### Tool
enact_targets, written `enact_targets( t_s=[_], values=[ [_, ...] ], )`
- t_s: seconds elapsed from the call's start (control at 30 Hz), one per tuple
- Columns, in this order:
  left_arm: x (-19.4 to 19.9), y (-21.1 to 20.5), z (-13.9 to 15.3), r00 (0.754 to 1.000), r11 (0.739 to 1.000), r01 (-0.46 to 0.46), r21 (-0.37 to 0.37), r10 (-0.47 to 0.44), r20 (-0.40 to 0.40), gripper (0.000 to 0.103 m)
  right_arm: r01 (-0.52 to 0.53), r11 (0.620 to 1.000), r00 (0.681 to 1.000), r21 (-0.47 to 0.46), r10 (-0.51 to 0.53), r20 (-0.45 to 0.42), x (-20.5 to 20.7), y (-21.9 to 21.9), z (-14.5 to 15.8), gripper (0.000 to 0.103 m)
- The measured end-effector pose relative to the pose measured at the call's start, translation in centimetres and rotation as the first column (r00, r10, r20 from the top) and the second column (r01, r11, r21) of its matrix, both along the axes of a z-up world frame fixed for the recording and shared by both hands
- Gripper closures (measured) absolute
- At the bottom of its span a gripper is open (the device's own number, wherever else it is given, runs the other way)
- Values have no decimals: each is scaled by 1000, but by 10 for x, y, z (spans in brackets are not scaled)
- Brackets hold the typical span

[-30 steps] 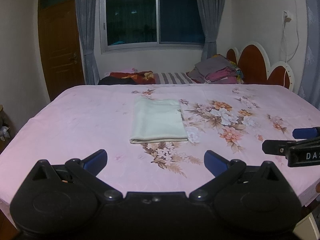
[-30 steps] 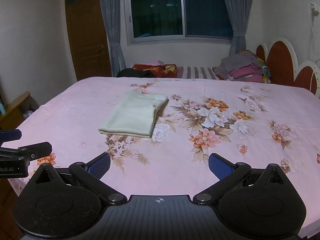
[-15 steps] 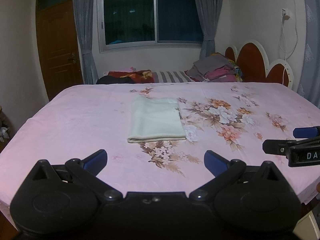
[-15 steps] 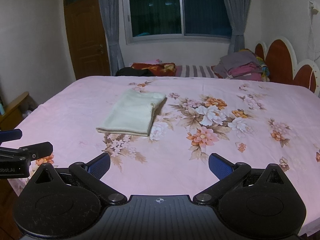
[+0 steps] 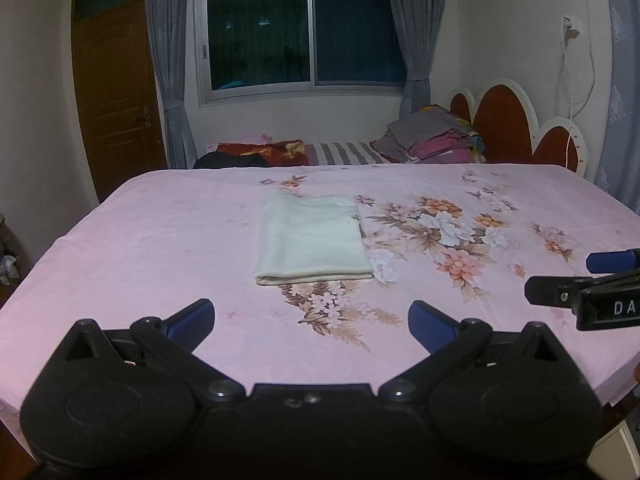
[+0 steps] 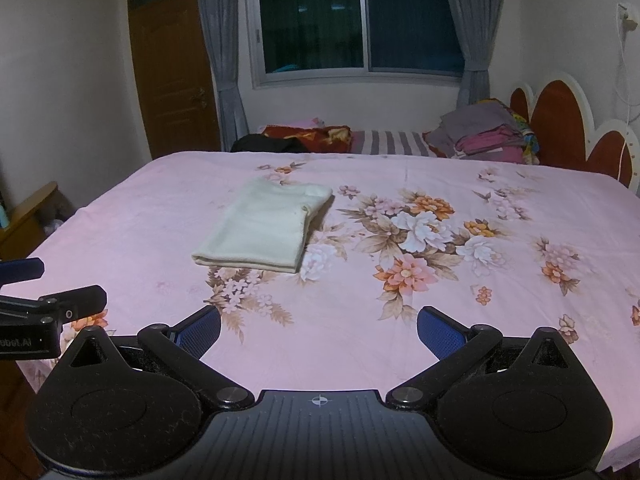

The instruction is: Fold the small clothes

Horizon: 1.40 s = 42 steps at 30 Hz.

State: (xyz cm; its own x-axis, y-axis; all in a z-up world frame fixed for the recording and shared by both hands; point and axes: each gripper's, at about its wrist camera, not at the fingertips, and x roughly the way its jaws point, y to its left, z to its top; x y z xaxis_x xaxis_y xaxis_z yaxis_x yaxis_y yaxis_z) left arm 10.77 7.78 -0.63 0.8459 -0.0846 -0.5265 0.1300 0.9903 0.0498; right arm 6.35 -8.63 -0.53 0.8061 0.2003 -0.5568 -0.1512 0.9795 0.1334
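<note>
A pale cream garment lies folded into a flat rectangle on the pink floral bedsheet; it also shows in the right wrist view. My left gripper is open and empty, held above the near edge of the bed, well short of the garment. My right gripper is open and empty, likewise back at the near edge. The right gripper shows at the right edge of the left wrist view; the left gripper shows at the left edge of the right wrist view.
A pile of folded clothes and a striped pillow lie at the bed's far side by a red headboard. A door and a curtained window stand behind. A wooden piece is left of the bed.
Both grippers have drawn back and tilted slightly, so the folded garment sits a little lower in view. The garment has not moved and both grippers stay open.
</note>
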Motion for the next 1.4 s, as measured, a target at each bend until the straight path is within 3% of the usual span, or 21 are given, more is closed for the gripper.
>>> enact_targets(
  t_s=[1.4],
  values=[
    [2,3,0,1000,999,28,18,-28,7,0,-1,1000,1000,-3,1,-17,1,0,-1,0]
  ],
)
